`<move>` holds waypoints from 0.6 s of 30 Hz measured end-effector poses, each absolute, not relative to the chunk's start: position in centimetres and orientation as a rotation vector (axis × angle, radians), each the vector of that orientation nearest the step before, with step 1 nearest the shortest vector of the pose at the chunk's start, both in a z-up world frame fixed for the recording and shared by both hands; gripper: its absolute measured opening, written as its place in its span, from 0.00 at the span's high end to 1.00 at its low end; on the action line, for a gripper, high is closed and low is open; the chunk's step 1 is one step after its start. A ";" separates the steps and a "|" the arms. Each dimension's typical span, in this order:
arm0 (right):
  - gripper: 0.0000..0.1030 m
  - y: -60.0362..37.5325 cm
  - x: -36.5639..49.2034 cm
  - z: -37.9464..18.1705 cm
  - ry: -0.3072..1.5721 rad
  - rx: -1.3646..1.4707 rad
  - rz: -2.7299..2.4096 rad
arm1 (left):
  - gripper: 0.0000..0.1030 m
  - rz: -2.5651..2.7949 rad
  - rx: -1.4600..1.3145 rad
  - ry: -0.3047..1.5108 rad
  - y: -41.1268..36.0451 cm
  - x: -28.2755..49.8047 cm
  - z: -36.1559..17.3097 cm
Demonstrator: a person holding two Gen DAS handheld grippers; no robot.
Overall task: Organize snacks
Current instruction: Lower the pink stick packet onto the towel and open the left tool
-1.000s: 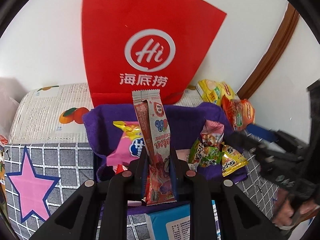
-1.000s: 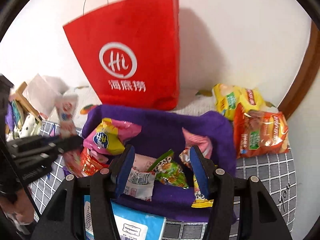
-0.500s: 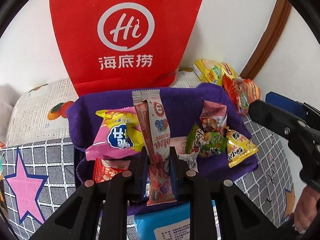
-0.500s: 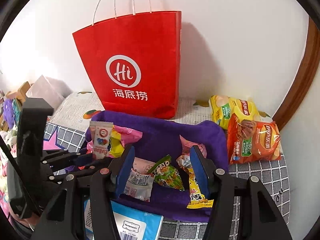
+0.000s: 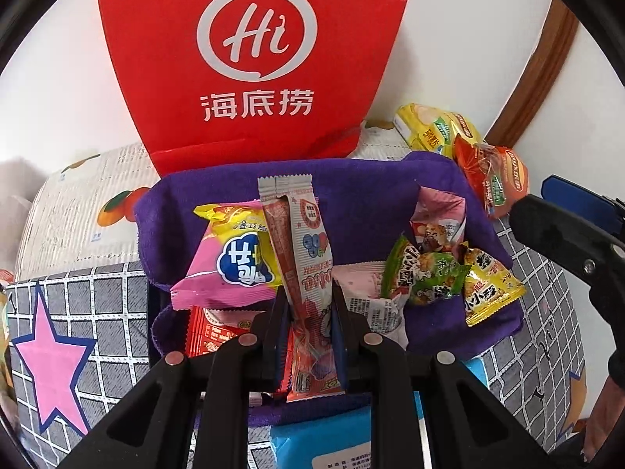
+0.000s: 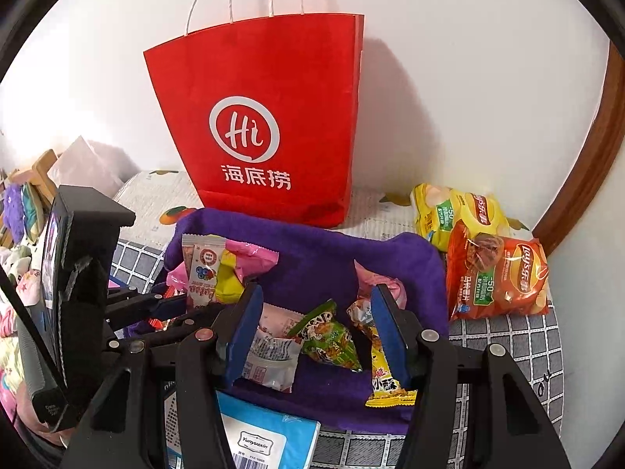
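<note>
The jaws of the left gripper [image 5: 308, 312] are pinching a long snack stick [image 5: 302, 258] upright over the purple basket [image 5: 351, 187], beside a pink-and-yellow packet [image 5: 230, 254]. The right gripper [image 6: 316, 336] is hovering with jaws spread wide above the green packet [image 6: 330, 338].

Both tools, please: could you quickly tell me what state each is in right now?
Left tool: closed on the long snack stick.
Right tool: open, holding nothing, above the purple basket.
</note>
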State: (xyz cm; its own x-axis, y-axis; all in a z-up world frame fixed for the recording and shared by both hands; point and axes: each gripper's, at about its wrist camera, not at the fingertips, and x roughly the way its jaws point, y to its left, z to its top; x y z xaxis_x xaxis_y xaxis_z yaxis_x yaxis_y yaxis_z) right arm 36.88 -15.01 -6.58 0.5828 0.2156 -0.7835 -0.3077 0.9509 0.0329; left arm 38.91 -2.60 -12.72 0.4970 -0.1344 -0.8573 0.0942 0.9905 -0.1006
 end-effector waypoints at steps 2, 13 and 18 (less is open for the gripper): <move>0.45 -15.0 36.9 -6.6 0.898 -0.113 0.307 | 0.82 -0.132 -0.040 1.041 -2.5 38.9 -12.7; 0.45 -14.9 36.8 -6.3 0.898 -0.121 0.307 | 0.75 -0.122 -0.058 1.038 -1.8 38.9 -11.9; 0.45 -14.6 36.4 -6.0 0.889 -0.132 0.305 | 0.66 -0.130 -0.091 1.025 -1.0 38.7 -10.8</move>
State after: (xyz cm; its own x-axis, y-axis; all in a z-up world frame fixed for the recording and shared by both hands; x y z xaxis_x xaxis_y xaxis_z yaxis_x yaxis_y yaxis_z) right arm 36.44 -14.60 -5.97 0.5902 0.2070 -0.7802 -0.3154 0.9489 0.0131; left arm 38.71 -1.00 -10.85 0.5122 -0.1504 -0.8456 0.0650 0.9885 -0.1364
